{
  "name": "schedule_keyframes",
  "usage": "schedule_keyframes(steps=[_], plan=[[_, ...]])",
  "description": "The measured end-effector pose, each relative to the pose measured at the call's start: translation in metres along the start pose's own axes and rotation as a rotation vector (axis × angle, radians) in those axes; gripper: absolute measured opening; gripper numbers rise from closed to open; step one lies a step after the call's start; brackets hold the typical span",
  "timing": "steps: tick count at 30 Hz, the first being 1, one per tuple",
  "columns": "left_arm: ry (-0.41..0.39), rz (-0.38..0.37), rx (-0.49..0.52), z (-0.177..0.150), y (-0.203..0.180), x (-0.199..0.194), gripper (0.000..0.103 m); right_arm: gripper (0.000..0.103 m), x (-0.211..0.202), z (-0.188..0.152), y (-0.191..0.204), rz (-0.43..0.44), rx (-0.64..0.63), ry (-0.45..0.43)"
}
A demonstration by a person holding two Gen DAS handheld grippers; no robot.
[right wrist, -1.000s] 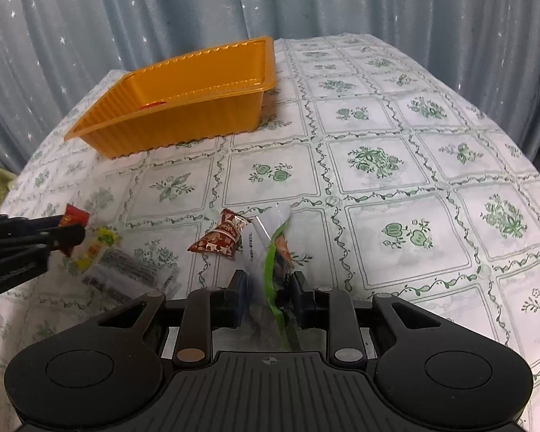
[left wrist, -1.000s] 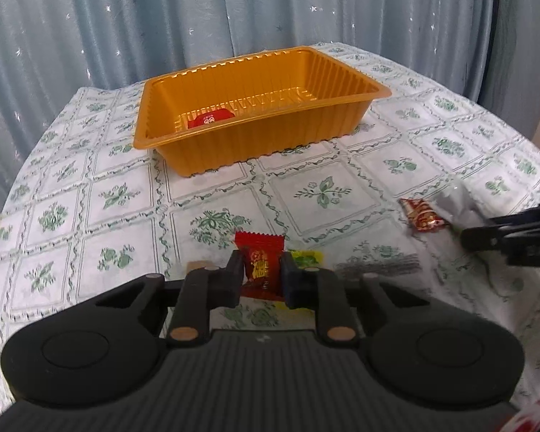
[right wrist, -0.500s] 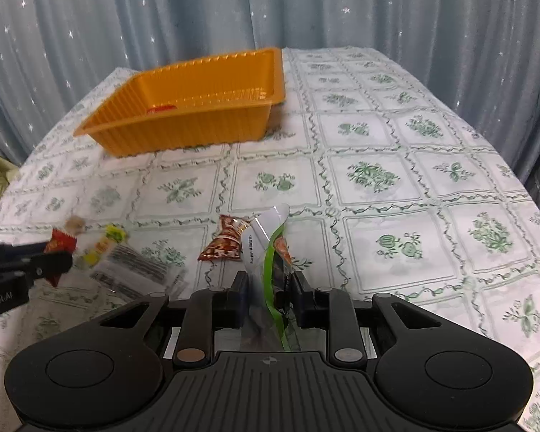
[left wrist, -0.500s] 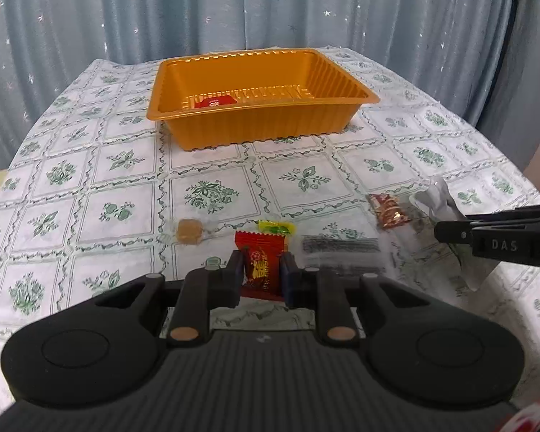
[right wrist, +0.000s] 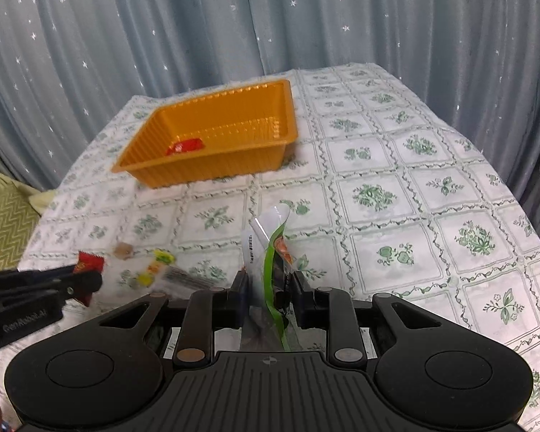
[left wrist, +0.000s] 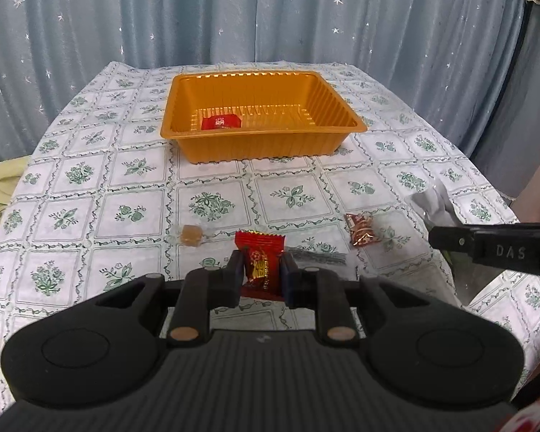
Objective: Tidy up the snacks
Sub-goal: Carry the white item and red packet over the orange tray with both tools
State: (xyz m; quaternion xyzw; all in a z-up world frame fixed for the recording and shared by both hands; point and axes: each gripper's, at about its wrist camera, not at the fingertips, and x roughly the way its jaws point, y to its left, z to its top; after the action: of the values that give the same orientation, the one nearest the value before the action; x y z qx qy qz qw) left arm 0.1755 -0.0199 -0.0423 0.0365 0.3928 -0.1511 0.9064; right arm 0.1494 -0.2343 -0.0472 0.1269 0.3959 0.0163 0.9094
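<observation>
Soft, even indoor light fills both views, with no hard shadows; only faint ones lie under the tray (left wrist: 262,144) on its near side. Its orange plastic shows mild sheen along the ribbed walls. Fisheye bending curves the curtain (left wrist: 270,14) folds and rounds the table's (right wrist: 414,187) edges, and the corners go dark. The right wrist view is softer, with the left gripper (right wrist: 86,280) smeared at its left edge.
</observation>
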Motion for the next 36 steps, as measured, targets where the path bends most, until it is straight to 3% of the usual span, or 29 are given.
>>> schedule_keyframes(steps=[25, 36], plan=[[-0.039, 0.017, -0.015, 0.029, -0.002, -0.019, 0.019, 0.026, -0.028, 0.023, 0.012, 0.018, -0.039, -0.041], [-0.065, 0.015, -0.002, 0.067, 0.006, -0.003, 0.019, 0.026, -0.015, 0.074, 0.016, 0.047, -0.051, -0.071]])
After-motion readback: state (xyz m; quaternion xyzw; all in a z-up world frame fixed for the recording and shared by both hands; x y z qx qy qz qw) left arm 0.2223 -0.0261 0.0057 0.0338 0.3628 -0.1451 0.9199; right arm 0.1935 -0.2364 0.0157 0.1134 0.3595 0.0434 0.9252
